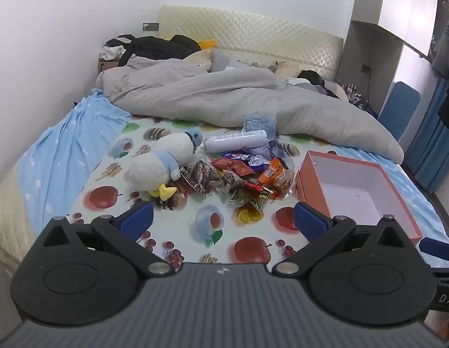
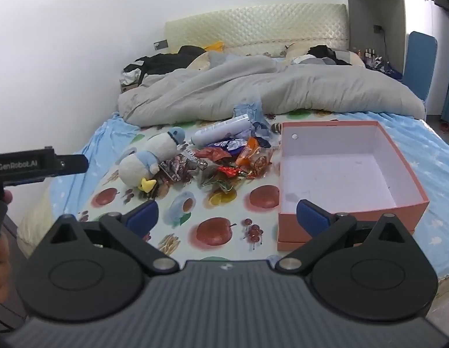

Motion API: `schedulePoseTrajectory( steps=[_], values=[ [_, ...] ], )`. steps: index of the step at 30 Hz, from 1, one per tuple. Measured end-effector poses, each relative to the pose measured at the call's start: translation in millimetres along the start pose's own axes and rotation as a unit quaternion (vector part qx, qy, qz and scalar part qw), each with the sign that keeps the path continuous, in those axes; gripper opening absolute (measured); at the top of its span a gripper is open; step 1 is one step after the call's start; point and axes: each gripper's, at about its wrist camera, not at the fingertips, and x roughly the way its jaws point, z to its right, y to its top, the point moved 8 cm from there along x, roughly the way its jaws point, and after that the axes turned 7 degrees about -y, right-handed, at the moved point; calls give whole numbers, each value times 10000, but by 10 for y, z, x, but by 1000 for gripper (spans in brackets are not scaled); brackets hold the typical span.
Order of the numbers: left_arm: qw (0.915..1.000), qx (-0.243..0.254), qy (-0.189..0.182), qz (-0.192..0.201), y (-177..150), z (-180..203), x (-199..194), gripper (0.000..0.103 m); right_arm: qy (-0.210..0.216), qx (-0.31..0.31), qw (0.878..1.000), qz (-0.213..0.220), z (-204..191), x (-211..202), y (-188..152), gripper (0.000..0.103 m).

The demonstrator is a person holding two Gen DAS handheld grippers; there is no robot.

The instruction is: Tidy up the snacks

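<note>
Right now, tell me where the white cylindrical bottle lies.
In both views, the white cylindrical bottle lies on its side behind the snack pile, right of the plush duck.

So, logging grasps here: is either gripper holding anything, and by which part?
Nothing is held. The left gripper and right gripper are open, short of the snack pile.

Soft, even daylight is filling my view; shadows are staying faint. The fisheye is bending the wall point(image 1: 64, 43) and headboard point(image 2: 253, 26) near the edges. Distant corners are blurring slightly.

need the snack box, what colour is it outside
Salmon pink outside, white inside; the box shows best in the right wrist view.
</note>
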Motion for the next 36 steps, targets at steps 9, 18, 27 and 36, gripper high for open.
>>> schedulePoseTrajectory(
  steps=[9,18,27,36],
  values=[
    [10000,42,-28,5,4,24,-16,103,-8,40,10000,-8,-10,10,-5,103],
    [9998,151,-125,107,36,119,-103,103,-42,41,9999,94,12,-40,9,103],
    [9999,103,-104,67,4,77,-122,103,-54,80,9999,52,13,-41,-6,103],
    [9999,33,-60,113,-14,43,-121,103,68,66,10000,-10,-66,8,-49,103]
  ],
)
